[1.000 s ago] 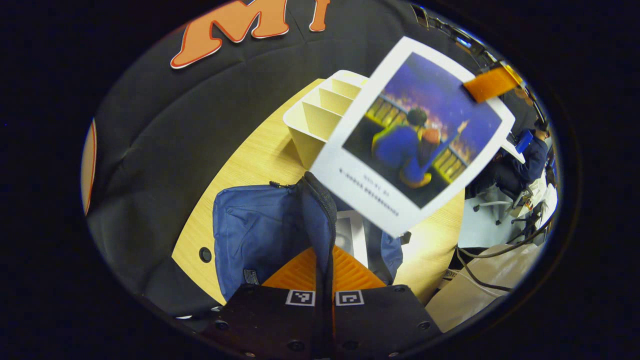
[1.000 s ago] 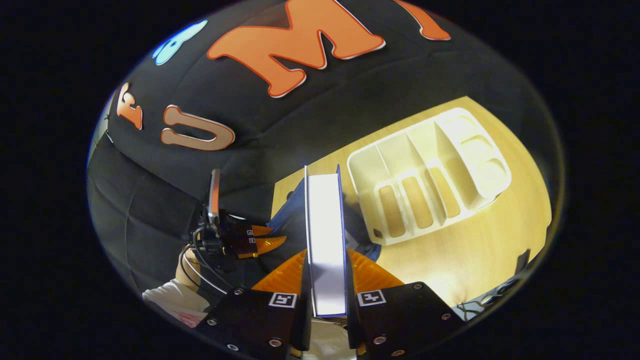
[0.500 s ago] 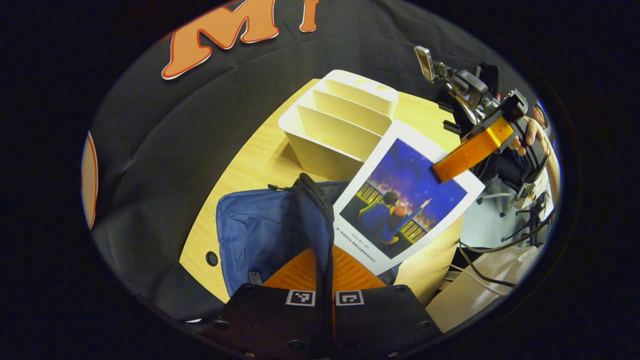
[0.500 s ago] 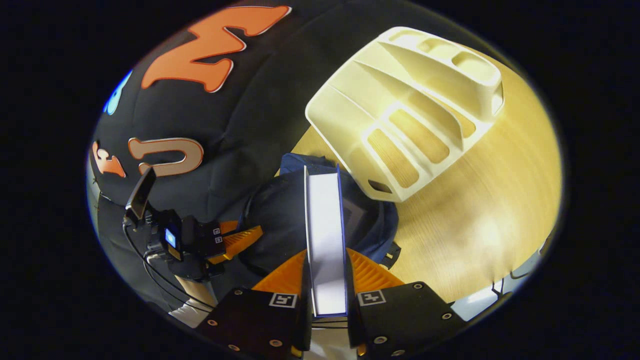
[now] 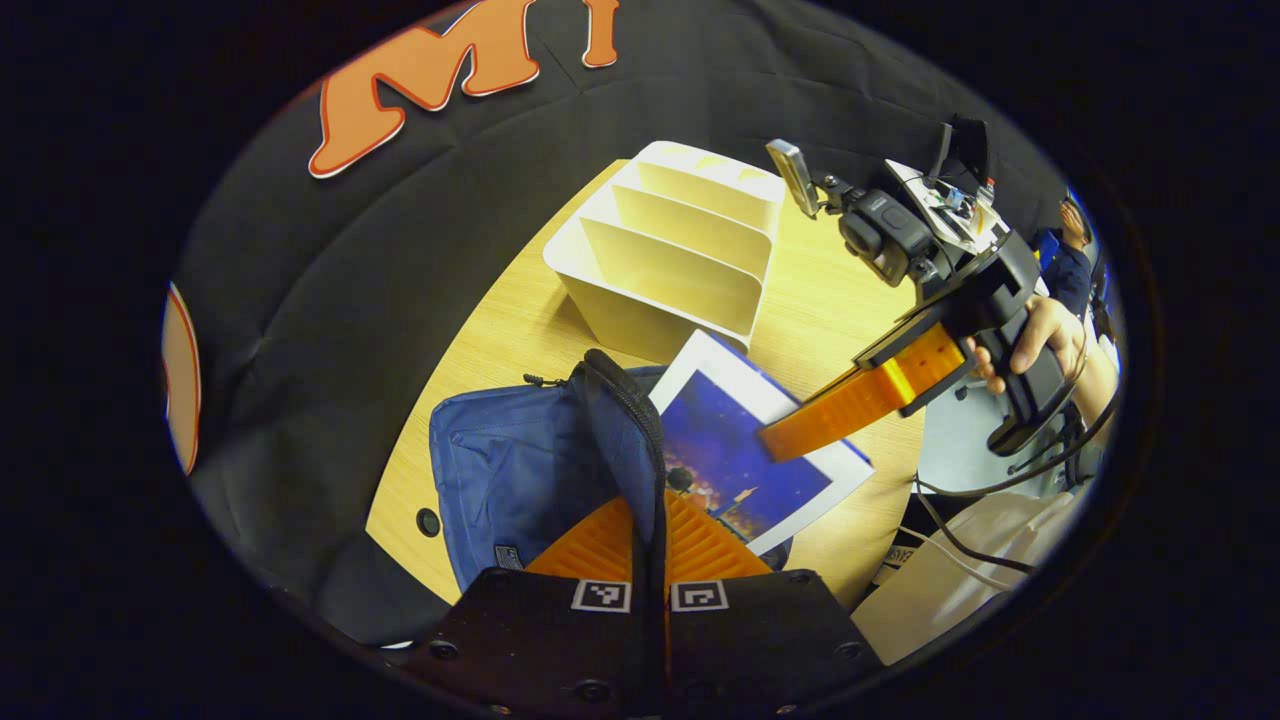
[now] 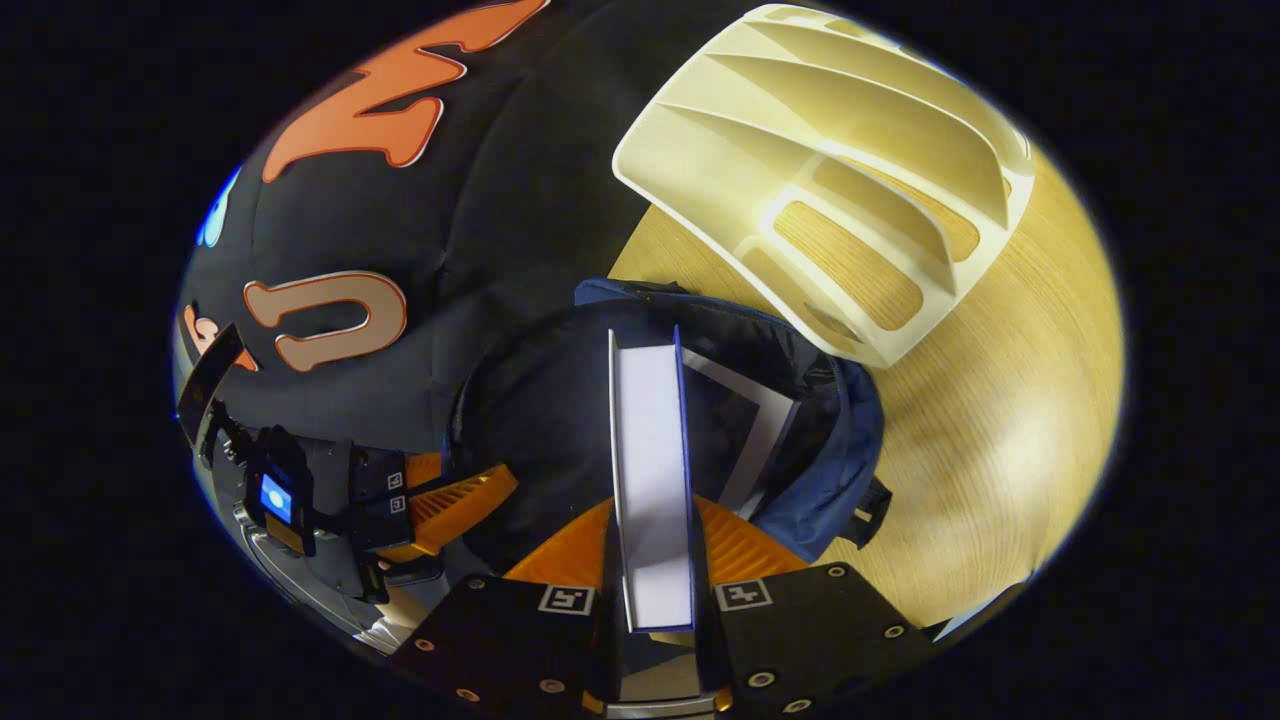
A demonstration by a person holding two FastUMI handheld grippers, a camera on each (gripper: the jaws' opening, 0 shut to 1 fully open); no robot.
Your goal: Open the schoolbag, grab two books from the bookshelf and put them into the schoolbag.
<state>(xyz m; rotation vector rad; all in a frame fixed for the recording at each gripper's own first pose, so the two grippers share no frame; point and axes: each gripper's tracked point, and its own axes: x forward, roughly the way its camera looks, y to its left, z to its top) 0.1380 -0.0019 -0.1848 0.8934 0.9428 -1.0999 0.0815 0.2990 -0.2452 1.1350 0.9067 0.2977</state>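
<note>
The right gripper (image 6: pixel 652 560) clamps a book (image 6: pixel 650 470) edge-on, its lower end inside the open schoolbag (image 5: pixel 510 470). The left gripper (image 5: pixel 648 540) pinches the bag's zippered rim (holding it up). The bookshelf (image 5: pixel 670 260) stands just beyond, toward the table's (image 5: pixel 480 330) far edge.

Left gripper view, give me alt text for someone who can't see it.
The right gripper lowers a book with a night-sky cover into the open blue schoolbag, whose zipper edge the left gripper pinches. An empty cream bookshelf stands behind on the wooden table.
</note>
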